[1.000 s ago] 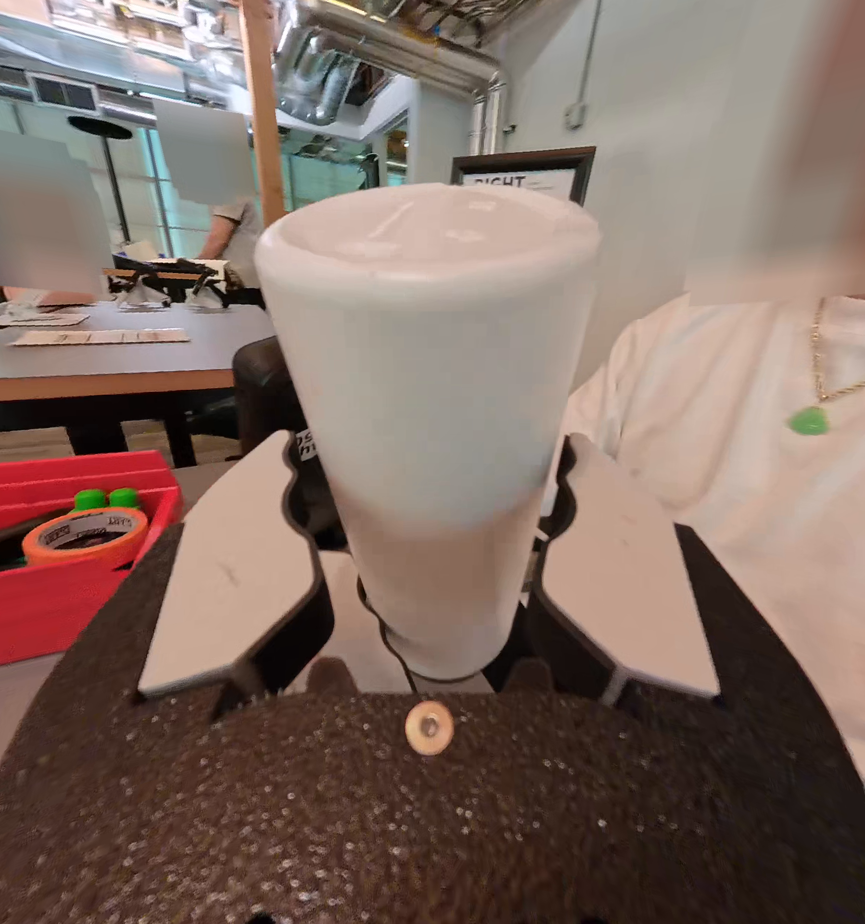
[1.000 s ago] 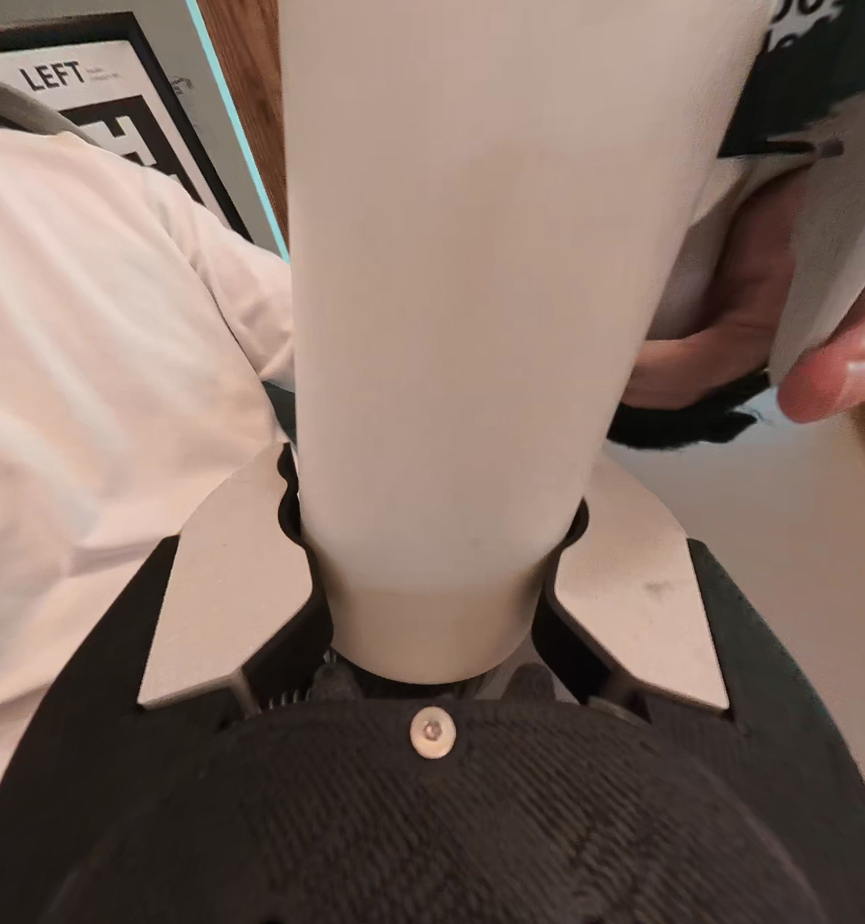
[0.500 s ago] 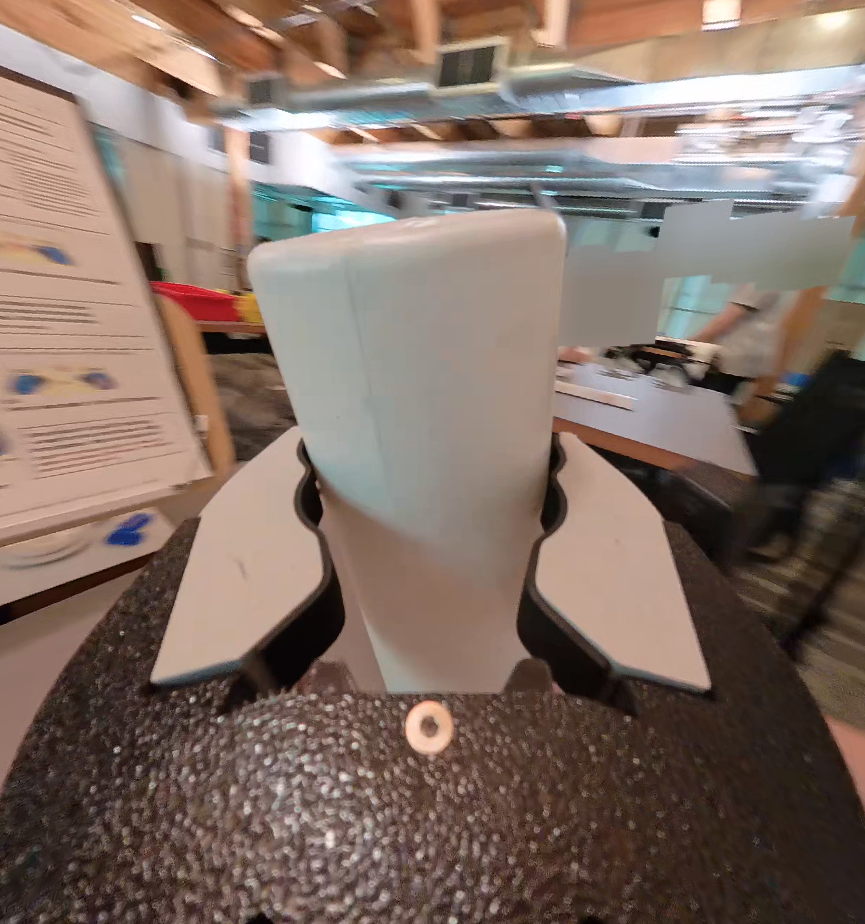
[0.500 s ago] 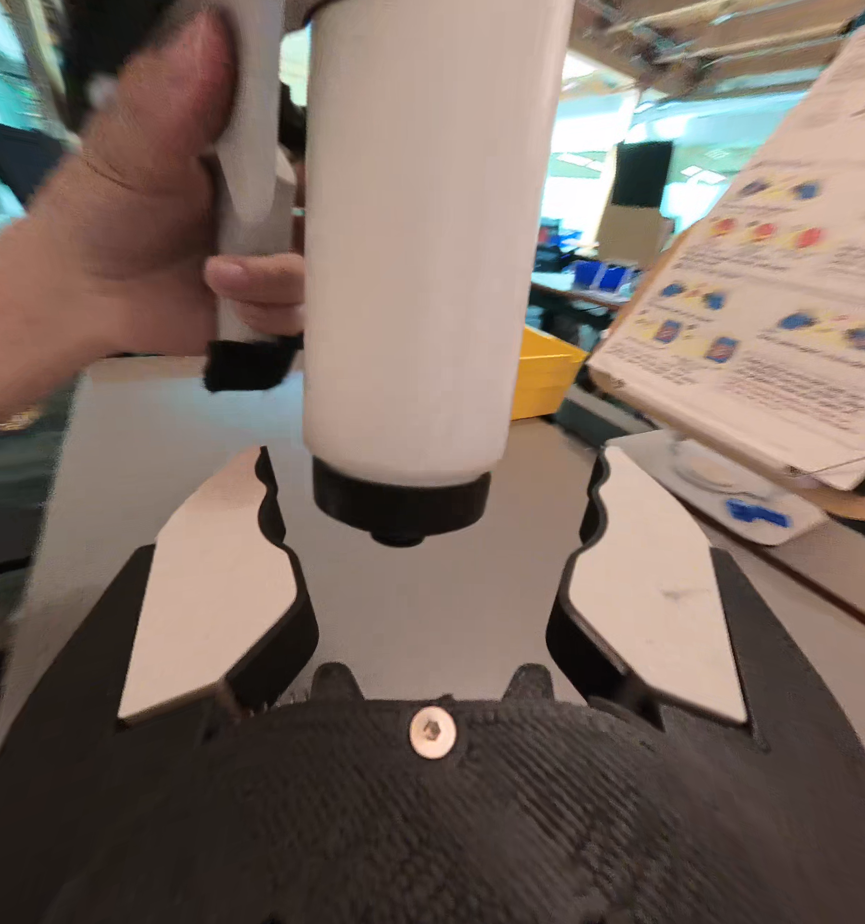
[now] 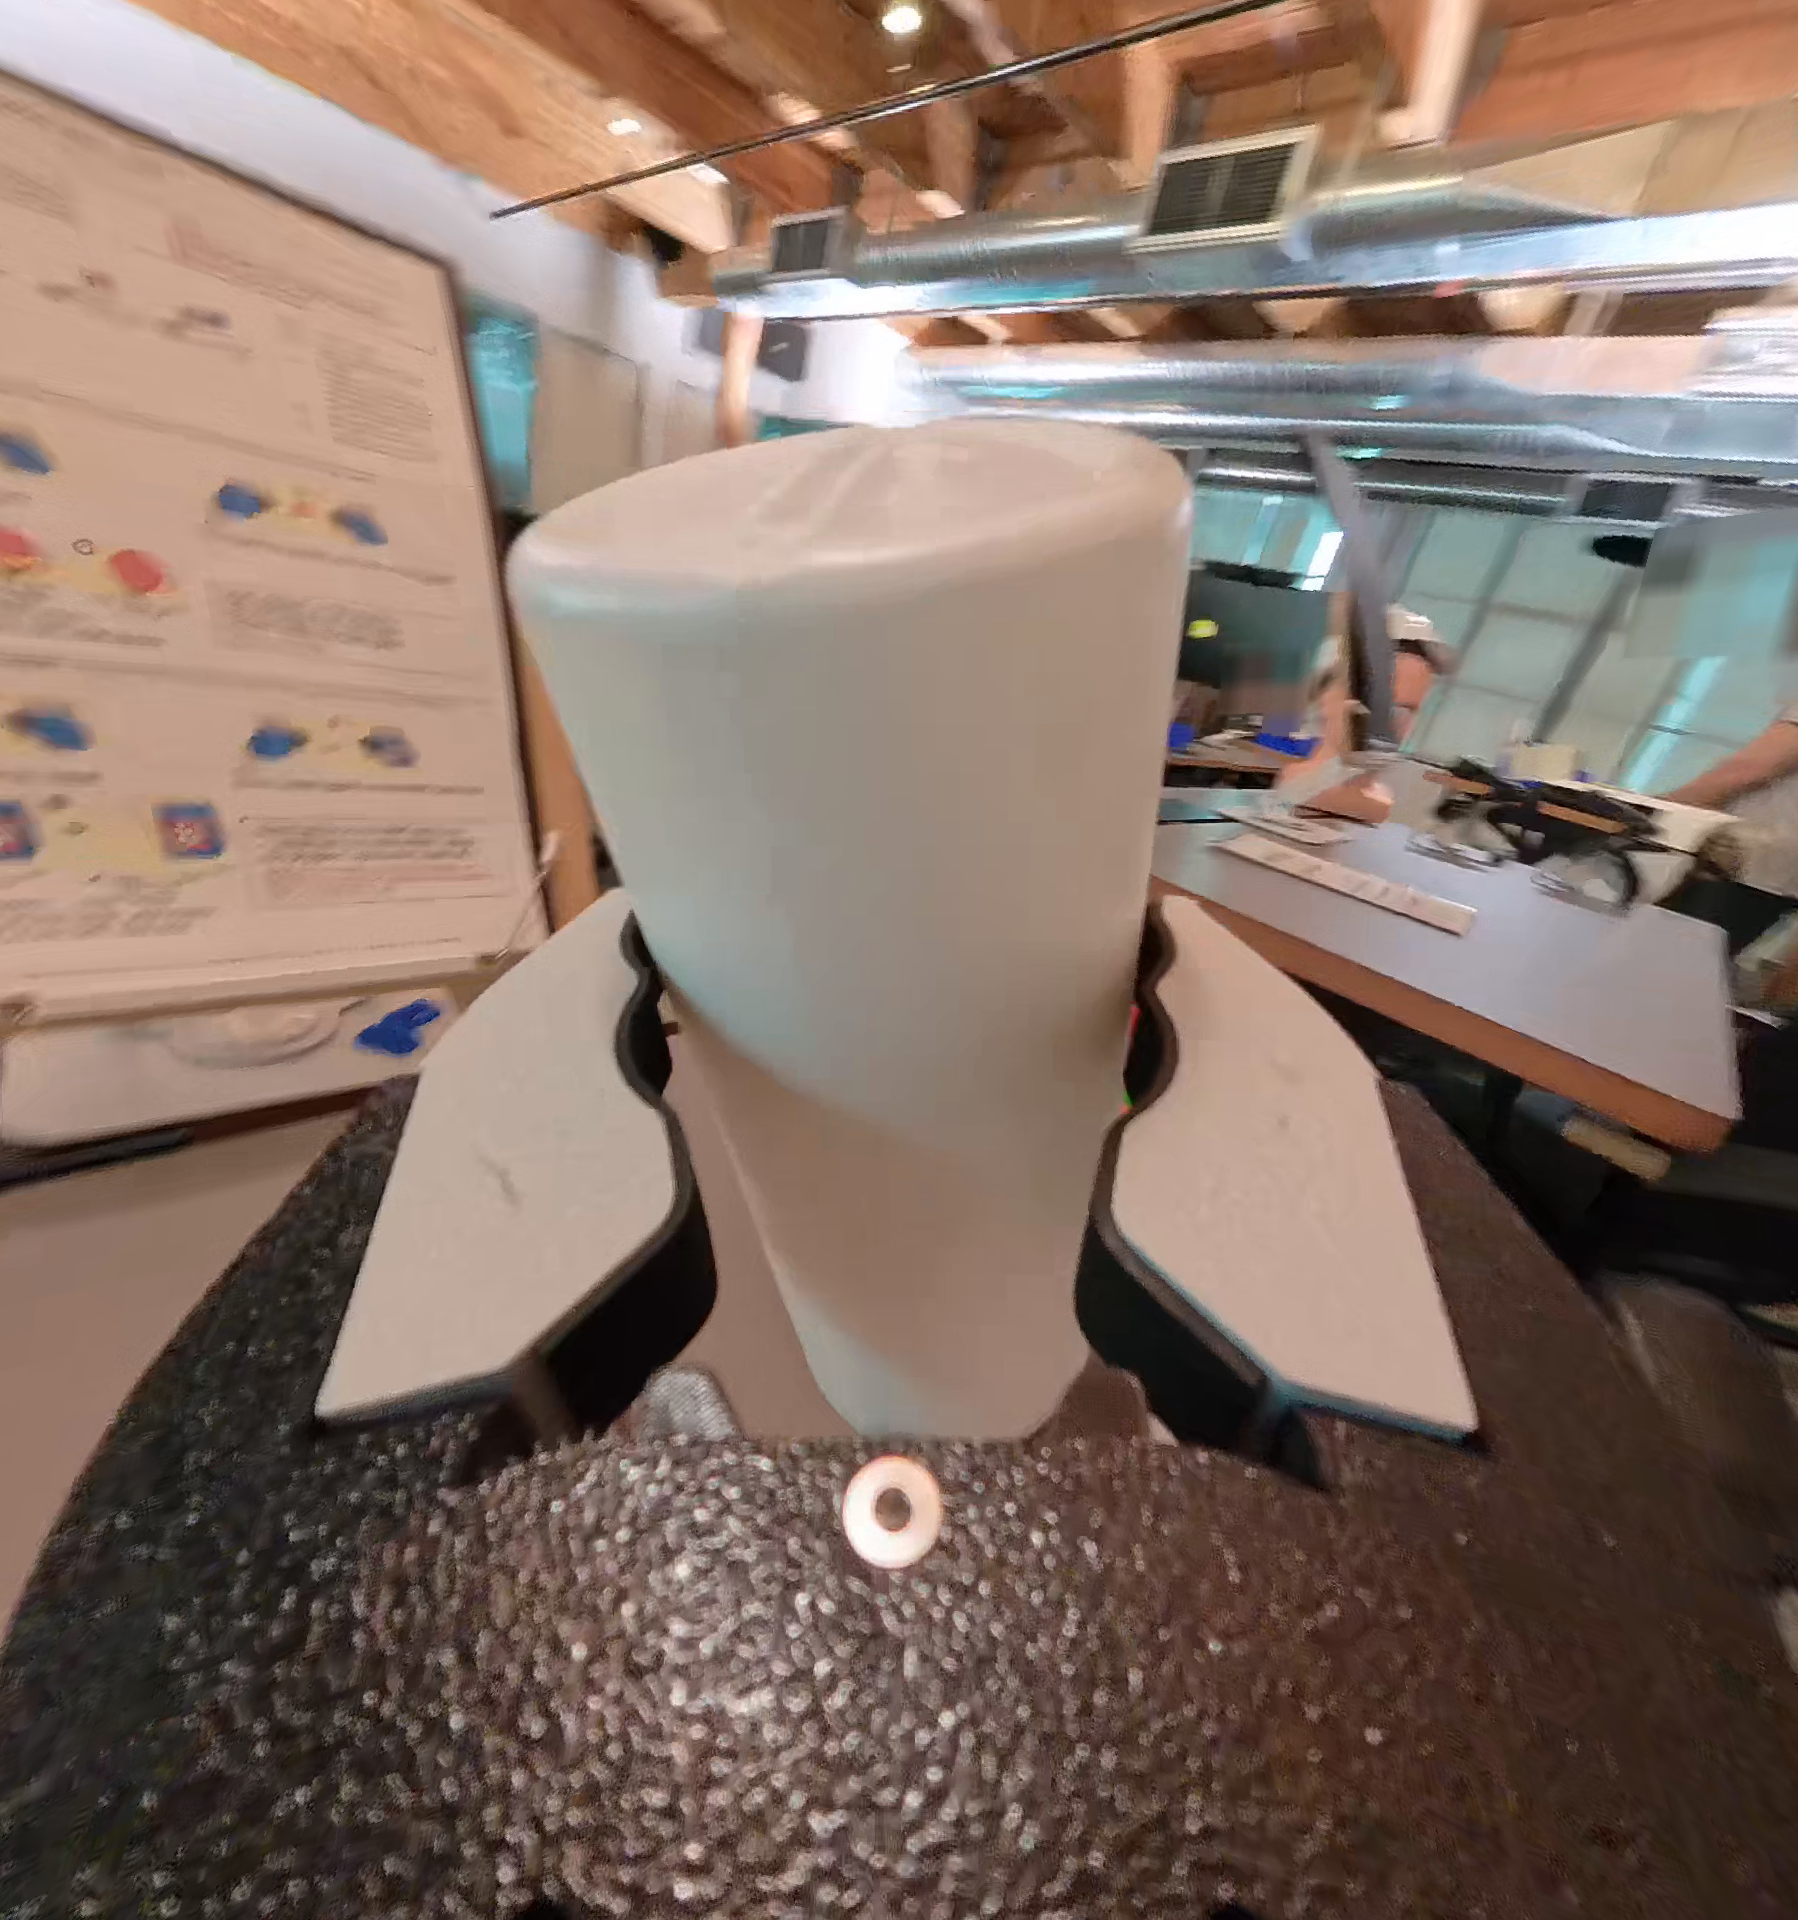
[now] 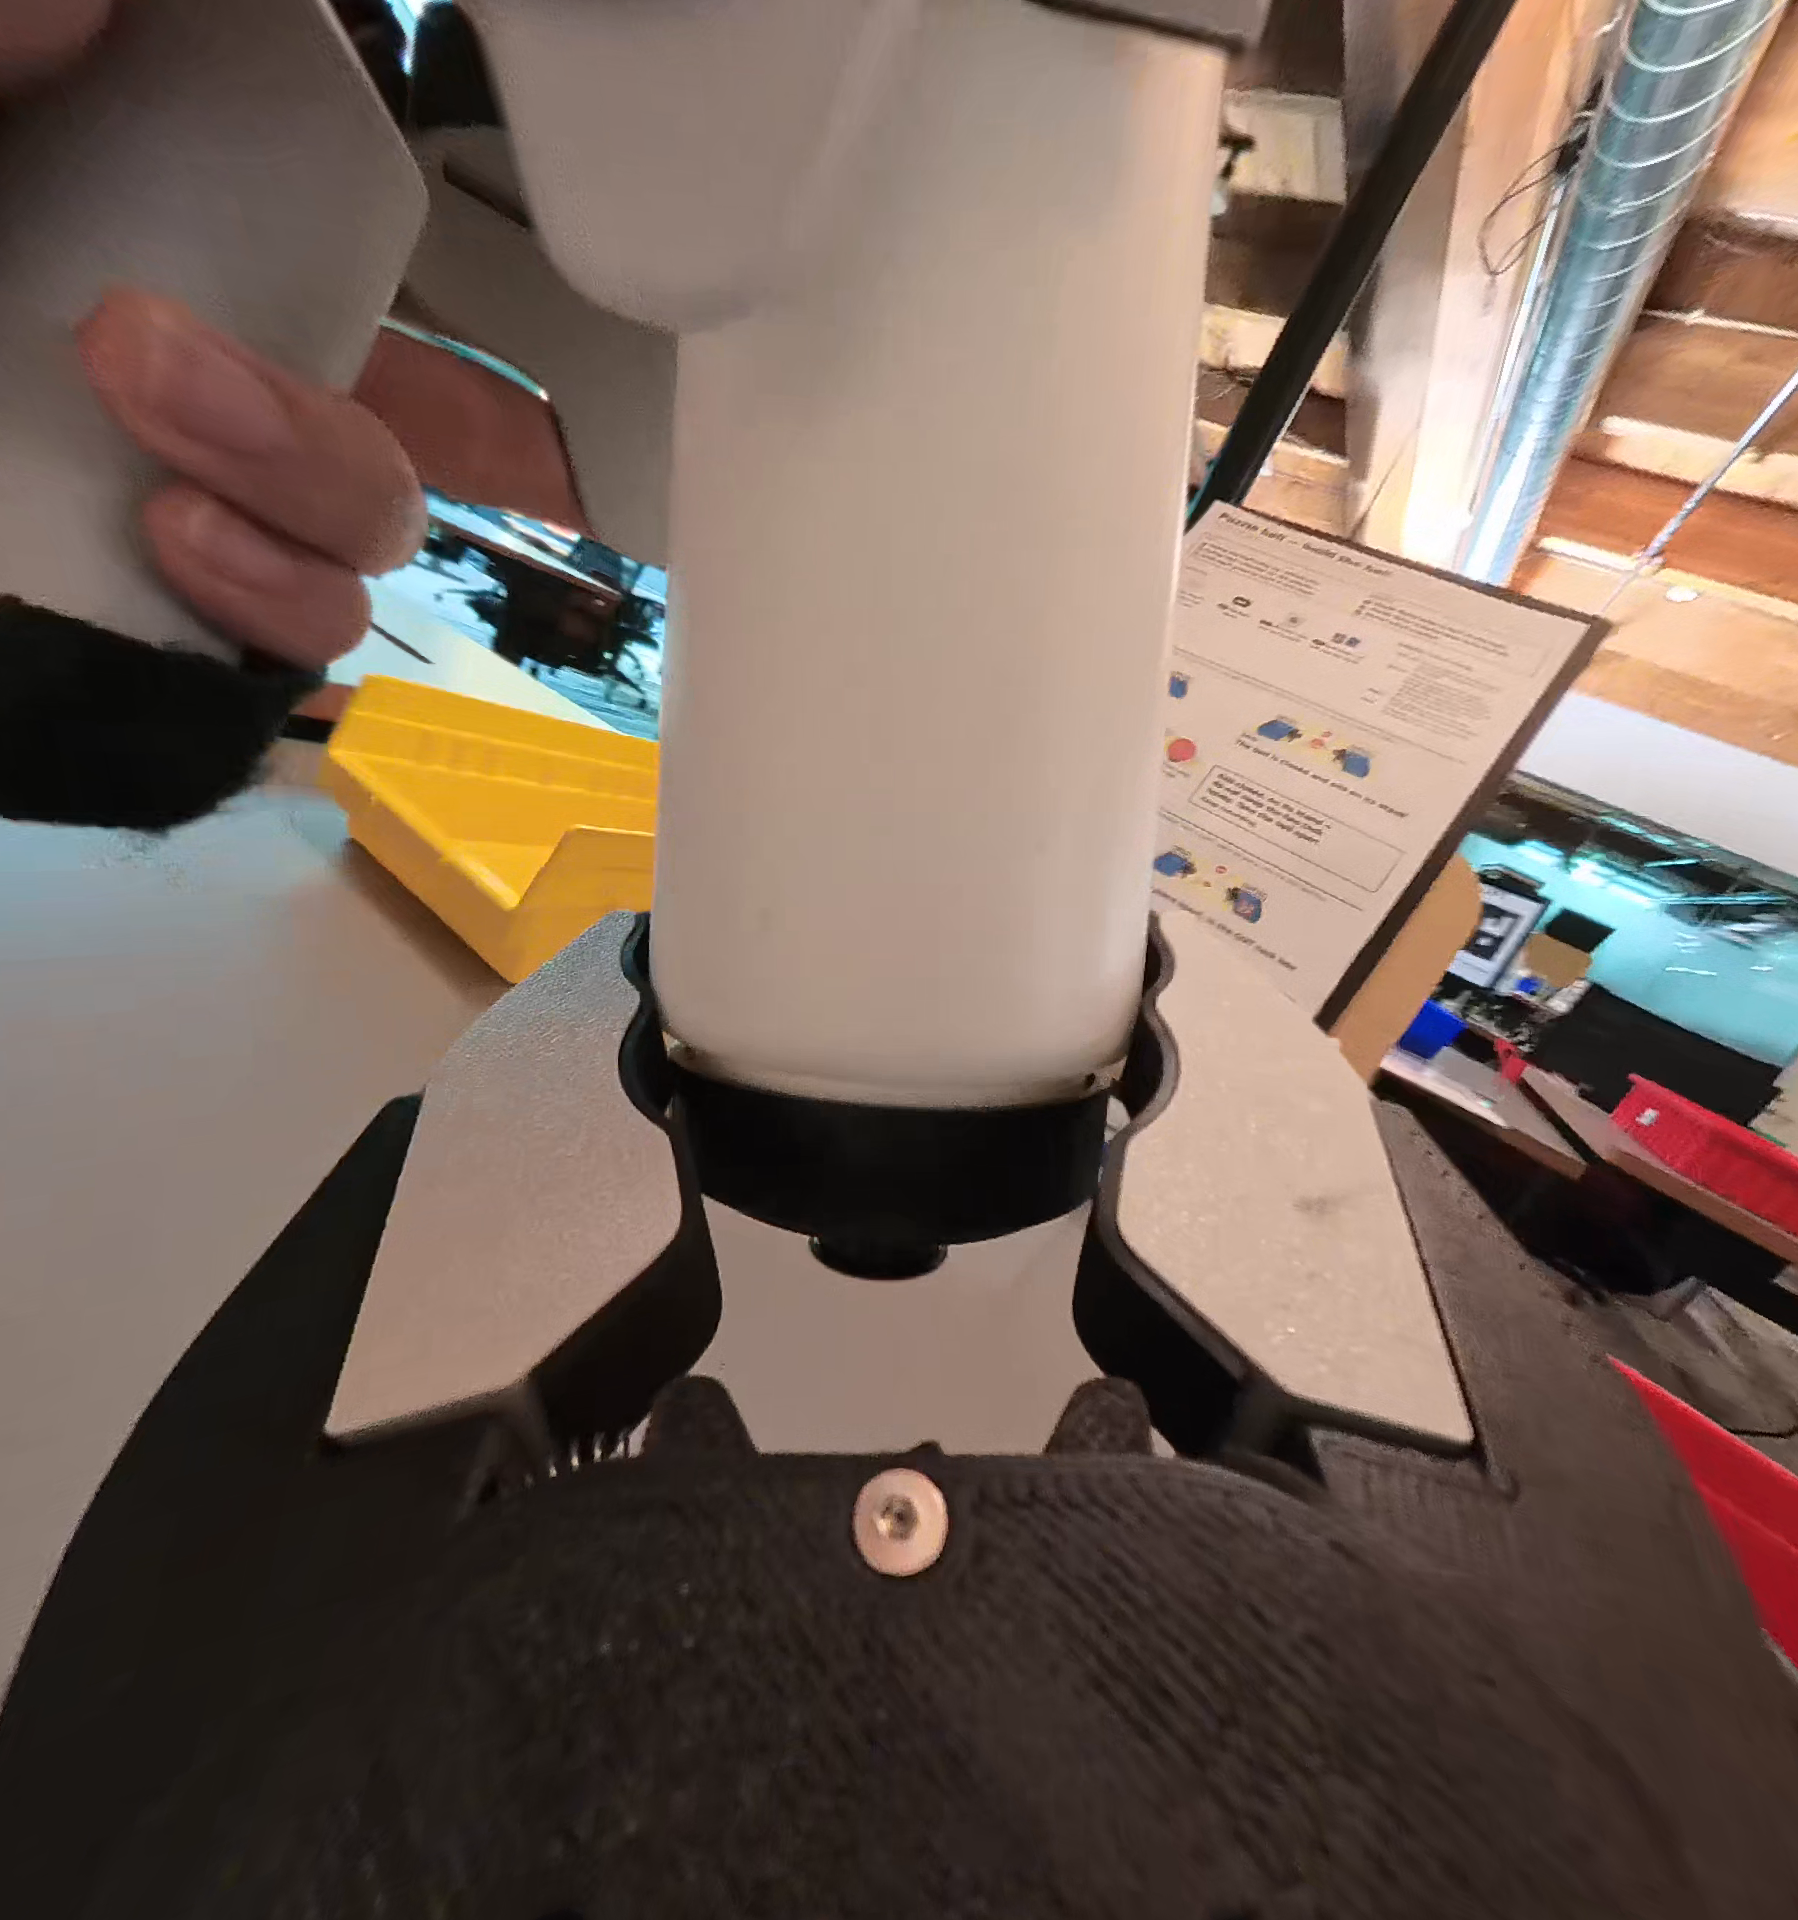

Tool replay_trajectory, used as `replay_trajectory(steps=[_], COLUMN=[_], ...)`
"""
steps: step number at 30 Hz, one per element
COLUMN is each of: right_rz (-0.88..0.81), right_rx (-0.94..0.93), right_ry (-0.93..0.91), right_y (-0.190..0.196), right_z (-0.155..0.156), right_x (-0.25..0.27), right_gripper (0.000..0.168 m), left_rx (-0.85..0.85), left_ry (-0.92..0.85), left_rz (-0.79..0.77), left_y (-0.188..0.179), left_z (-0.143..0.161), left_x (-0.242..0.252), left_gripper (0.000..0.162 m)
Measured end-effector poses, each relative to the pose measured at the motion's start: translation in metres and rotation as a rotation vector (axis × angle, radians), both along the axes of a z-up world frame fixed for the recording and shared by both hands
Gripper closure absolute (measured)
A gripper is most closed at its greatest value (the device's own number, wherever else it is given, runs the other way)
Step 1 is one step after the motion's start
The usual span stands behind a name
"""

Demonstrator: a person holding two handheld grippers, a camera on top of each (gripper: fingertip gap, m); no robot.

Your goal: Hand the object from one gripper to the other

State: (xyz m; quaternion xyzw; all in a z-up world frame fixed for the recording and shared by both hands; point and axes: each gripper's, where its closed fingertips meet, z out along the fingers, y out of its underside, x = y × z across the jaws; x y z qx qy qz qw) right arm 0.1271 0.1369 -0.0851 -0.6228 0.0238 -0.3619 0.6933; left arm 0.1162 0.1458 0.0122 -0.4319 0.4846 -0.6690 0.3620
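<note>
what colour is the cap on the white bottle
Black. The cap on the white bottle shows best in the right wrist view, between the right tool's fingers.

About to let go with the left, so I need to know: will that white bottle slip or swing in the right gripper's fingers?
The white bottle looks smooth and glossy, so it may slip. The right gripper holds it only near the black cap, so the long body could lever and tilt. It appears rigid; the fingers probably won't dent it.

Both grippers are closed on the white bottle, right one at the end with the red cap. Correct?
Not quite: the cap is black, not red, as the right wrist view shows. The rest holds: the right gripper and the left gripper each clamp the white bottle.
</note>
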Motion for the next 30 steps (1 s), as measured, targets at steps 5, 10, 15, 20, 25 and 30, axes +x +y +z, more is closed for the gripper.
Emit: replay_trajectory(steps=[5, 10, 15, 20, 25, 30], right_rz=[0.260, 0.694, 0.992, 1.153, 1.100, 0.955], right_rx=[0.122, 0.078, -0.068, -0.028, -0.065, 0.030], right_ry=[0.202, 0.316, 0.457, 0.573, 0.626, 0.634], right_y=[-0.010, -0.018, -0.024, -0.025, -0.011, -0.016], right_z=[0.017, 0.022, 0.007, 0.013, -0.003, 0.000], right_x=[-0.012, -0.057, -0.090, -0.105, -0.099, -0.069], right_gripper=[0.082, 0.081, 0.081, 0.082, 0.082, 0.084], left_rx=[0.135, 0.296, 0.213, 0.236, 0.253, 0.310], left_ry=[-0.190, -0.159, -0.126, -0.067, -0.063, -0.060], left_rz=[-0.259, -0.490, -0.925, -1.064, -1.002, -0.768], left_y=[-0.024, -0.025, -0.033, -0.045, -0.061, -0.055], left_z=[0.023, 0.001, -0.009, -0.041, -0.056, -0.056], left_x=[-0.029, -0.039, -0.072, -0.075, -0.064, -0.040], left_gripper=[0.074, 0.059, 0.059, 0.060, 0.063, 0.066])
